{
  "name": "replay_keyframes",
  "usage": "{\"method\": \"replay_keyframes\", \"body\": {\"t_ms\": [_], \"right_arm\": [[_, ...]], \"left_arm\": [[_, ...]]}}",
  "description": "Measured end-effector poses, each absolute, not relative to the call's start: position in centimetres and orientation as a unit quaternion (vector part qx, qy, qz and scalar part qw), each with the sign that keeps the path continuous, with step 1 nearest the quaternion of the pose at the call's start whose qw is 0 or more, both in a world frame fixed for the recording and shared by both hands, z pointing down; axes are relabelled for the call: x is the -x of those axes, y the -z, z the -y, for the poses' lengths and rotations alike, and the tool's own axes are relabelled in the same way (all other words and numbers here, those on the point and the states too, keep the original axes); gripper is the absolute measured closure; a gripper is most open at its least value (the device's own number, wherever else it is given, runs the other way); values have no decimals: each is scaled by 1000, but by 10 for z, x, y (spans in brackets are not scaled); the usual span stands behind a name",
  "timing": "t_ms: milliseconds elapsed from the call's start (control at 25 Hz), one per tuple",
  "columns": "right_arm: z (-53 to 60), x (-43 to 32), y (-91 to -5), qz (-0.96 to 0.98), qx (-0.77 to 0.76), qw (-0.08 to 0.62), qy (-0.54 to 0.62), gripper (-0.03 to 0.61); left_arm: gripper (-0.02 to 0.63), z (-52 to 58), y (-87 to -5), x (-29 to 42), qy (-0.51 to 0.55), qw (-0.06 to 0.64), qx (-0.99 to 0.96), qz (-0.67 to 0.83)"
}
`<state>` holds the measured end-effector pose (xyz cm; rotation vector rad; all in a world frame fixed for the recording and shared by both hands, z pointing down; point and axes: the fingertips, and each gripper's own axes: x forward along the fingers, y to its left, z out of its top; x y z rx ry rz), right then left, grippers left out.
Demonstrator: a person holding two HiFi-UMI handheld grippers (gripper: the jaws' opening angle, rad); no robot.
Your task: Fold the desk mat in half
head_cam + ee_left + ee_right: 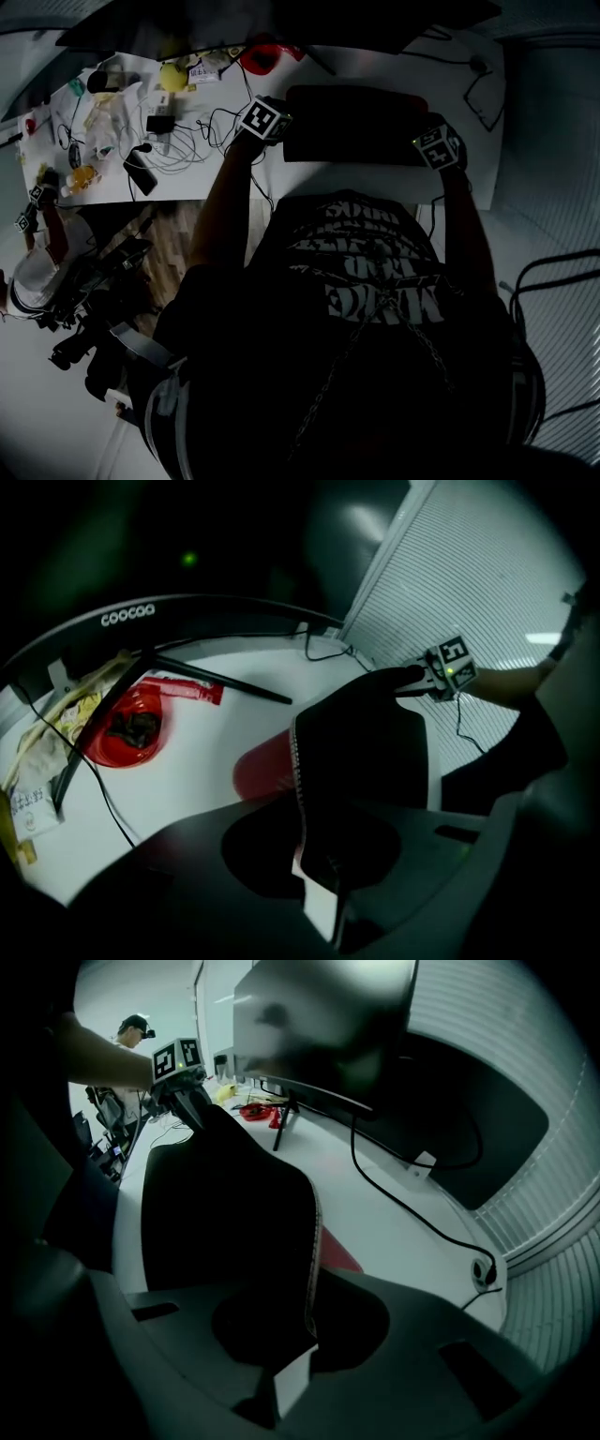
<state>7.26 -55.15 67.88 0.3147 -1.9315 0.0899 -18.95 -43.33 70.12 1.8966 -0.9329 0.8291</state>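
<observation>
1. The left hand-held gripper [314, 855] has its jaws pinched nearly together on the stitched edge of the desk mat [366, 752]. The right hand-held gripper [309, 1335] clamps the same edge the same way at the other end.
2. Between the two, the black mat stands lifted off the white desk [206, 761]. A red face [262, 766] shows low beside the raised edge.
3. From the head view, the mat sits at the middle of the desk, in front of the person and just before a dark monitor [328, 1026].
4. A black cable [403, 1204] runs from the monitor across the bare right part of the desk to a round hole [483, 1272].
5. The left end of the desk is cluttered with a red bowl [127, 728], loose wires [178, 141], a yellow object [172, 75] and paper packets.
6. A ribbed pale wall [469, 574] stands to the right of the desk, and wood flooring [178, 234] shows below its left end.
7. Another person [131, 1030] is in the background on the left side of the room.
</observation>
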Motion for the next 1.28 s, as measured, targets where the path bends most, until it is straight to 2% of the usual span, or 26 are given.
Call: {"method": "replay_keyframes", "body": {"t_ms": [160,320,440,520,560,680,800,880,960,1040,1080,1160,1280], "right_arm": [[569,-62,-703,801,-139,582,-26,558],[573,-67,-720,792,-165,587,-39,534],[581,-72,-717,796,-204,569,-35,465],[588,-79,-710,791,-227,567,-24,374],[593,-85,-704,786,-242,569,-16,353],[609,-100,-666,785,-301,542,13,351],[610,-99,-613,815,-347,464,17,353],[596,-84,-564,852,-357,382,13,353],[570,-57,-505,893,-342,292,14,372],[541,-33,-453,918,-328,222,30,499],[527,-22,-433,926,-323,194,35,543],[504,-3,-408,940,-307,147,24,568],[477,14,-410,950,-287,116,-28,578]], "left_arm": [[561,441,-729,206,-359,468,-704,395],[561,440,-732,201,-312,518,-684,407],[530,440,-729,208,-294,527,-664,441],[444,435,-723,223,-322,507,-643,475],[436,431,-719,236,-344,490,-628,497],[436,429,-691,276,-355,431,-600,573],[444,449,-625,285,-267,347,-636,635],[520,460,-557,273,-197,269,-673,660],[582,463,-487,250,-137,188,-704,672],[603,460,-431,226,-94,119,-720,677],[606,457,-409,215,-72,93,-724,679],[606,451,-382,191,-27,63,-733,677],[607,435,-391,157,-18,72,-742,666]]}}
